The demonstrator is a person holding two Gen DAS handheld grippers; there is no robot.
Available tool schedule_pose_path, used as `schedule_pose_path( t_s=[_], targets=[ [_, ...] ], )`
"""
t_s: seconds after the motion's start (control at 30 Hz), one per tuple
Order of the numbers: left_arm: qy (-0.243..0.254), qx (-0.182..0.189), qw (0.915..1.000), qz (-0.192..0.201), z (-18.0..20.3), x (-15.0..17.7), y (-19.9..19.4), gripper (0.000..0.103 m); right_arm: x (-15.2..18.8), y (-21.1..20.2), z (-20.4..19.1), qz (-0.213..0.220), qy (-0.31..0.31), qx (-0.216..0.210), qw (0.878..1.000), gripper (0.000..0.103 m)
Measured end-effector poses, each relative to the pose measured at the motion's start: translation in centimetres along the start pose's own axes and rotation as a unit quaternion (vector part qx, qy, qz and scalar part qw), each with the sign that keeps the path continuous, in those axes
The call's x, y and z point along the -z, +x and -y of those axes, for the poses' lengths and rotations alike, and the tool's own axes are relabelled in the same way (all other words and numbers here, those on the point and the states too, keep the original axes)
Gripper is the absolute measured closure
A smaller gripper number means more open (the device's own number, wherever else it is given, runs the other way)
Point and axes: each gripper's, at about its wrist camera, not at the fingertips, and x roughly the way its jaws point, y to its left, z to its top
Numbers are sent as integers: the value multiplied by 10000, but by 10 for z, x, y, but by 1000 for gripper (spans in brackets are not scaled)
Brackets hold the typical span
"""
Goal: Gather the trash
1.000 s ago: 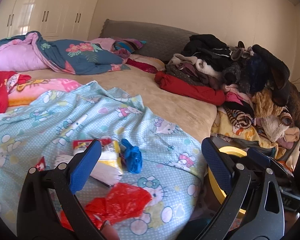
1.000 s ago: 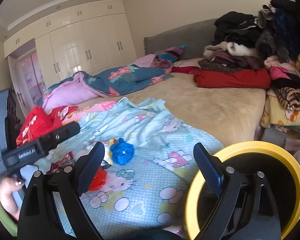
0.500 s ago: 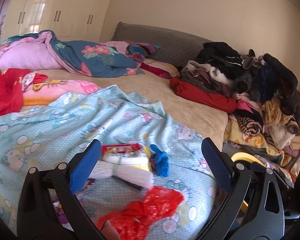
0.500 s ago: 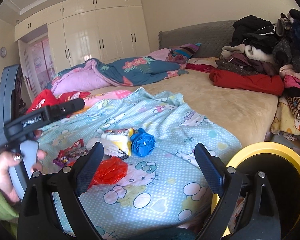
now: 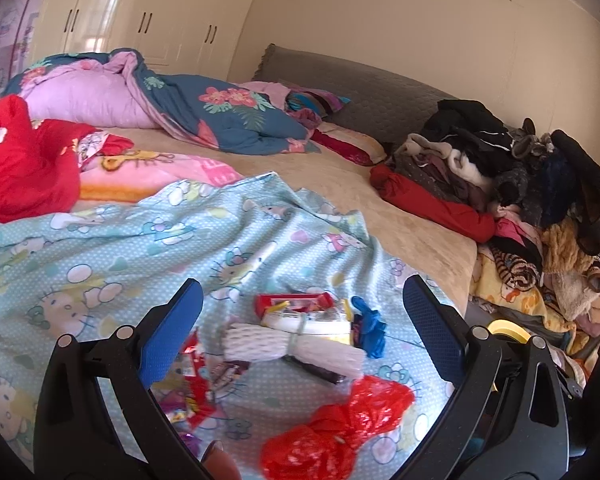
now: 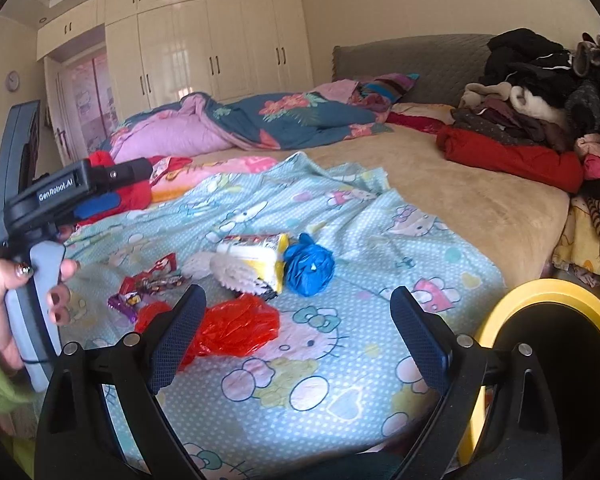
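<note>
Clearly both the left gripper (image 5: 300,320) and right gripper (image 6: 298,334) gape wide and empty; the crumpled red plastic bag (image 6: 236,326) at seven o'clock could drag the patterned blue sheet (image 6: 400,248).

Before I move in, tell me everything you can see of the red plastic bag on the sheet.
The red plastic bag is thin, glossy and translucent-looking, crumpled into a loose wad and not spread out. It lies on the Hello Kitty sheet, nearest the bed's front edge, in front of the white foam net and blue crumpled bag, apart from both. Candy wrappers lie to its left. Neither gripper touches it: the right gripper and left gripper are both open above the sheet.
</note>
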Motion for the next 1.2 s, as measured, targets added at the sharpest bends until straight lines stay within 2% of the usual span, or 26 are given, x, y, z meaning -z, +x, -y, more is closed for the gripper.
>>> schedule_pose_path(
  t_s=[0.33, 0.5, 0.63, 0.8, 0.93, 1.13, 1.17, 1.2],
  targets=[
    [-422, -240, 9984, -296, -46, -3, 3, 11, 0, 21, -9, -250, -36, -49, 9997, 12],
    [-468, -339, 9976, -392, -66, 0, 0, 11, -1, 35, -8, -415, 131, -52, 9990, 12],
    [-604, -382, 9952, -667, -81, 8, 7, 11, -3, 52, -10, -615, 209, -98, 9978, 12],
    [-682, -214, 9916, -1078, -85, 20, 19, 19, -4, 74, -12, -878, 405, -191, 9951, 12],
    [-932, -34, 9834, -1555, -87, 36, 40, 25, 1, 95, -14, -1217, 590, -283, 9904, 12],
    [-1063, 3, 9763, -1885, -85, 47, 61, 36, 14, 122, -12, -1782, 980, -598, 9773, 12],
    [-1130, 18, 9749, -1916, -87, 48, 63, 38, 16, 123, -13, -1832, 975, -618, 9763, 15],
    [-1184, 25, 9738, -1943, -89, 48, 64, 40, 17, 123, -13, -1840, 966, -642, 9761, 23]
  ],
)
